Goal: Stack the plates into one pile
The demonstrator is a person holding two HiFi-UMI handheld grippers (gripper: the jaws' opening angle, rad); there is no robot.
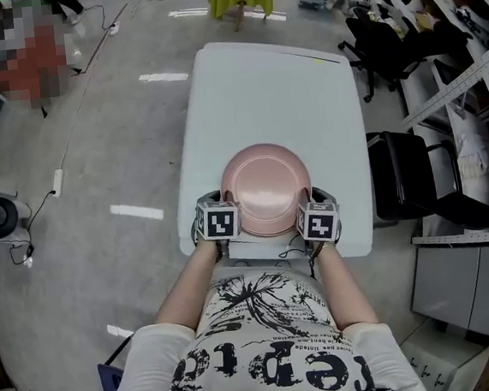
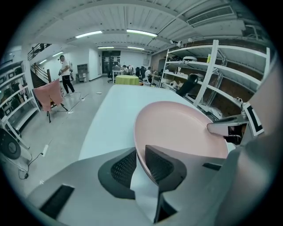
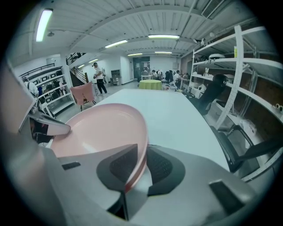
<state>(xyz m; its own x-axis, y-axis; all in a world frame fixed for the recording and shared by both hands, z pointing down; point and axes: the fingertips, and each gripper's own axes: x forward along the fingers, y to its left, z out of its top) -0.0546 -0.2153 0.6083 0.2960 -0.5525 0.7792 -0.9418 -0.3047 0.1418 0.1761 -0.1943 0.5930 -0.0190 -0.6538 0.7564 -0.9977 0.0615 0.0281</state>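
A pink plate [image 1: 265,188] is over the near end of the white table [image 1: 260,86], between my two grippers. Its rim shows more than one edge, as of plates nested together. My left gripper [image 1: 228,204] has the left rim between its jaws, and its dark pads lie against the rim on both sides in the left gripper view [image 2: 140,154]. My right gripper [image 1: 307,203] grips the opposite rim the same way [image 3: 142,154]. The plate [image 2: 181,128] fills the middle of the left gripper view, and the right gripper view shows it [image 3: 101,128] at the left.
The far stretch of the table holds nothing. A black chair [image 1: 415,182] stands close to the table's right edge and another [image 1: 385,44] further back. A grey cabinet [image 1: 472,284] is at the lower right. Bare floor lies to the left.
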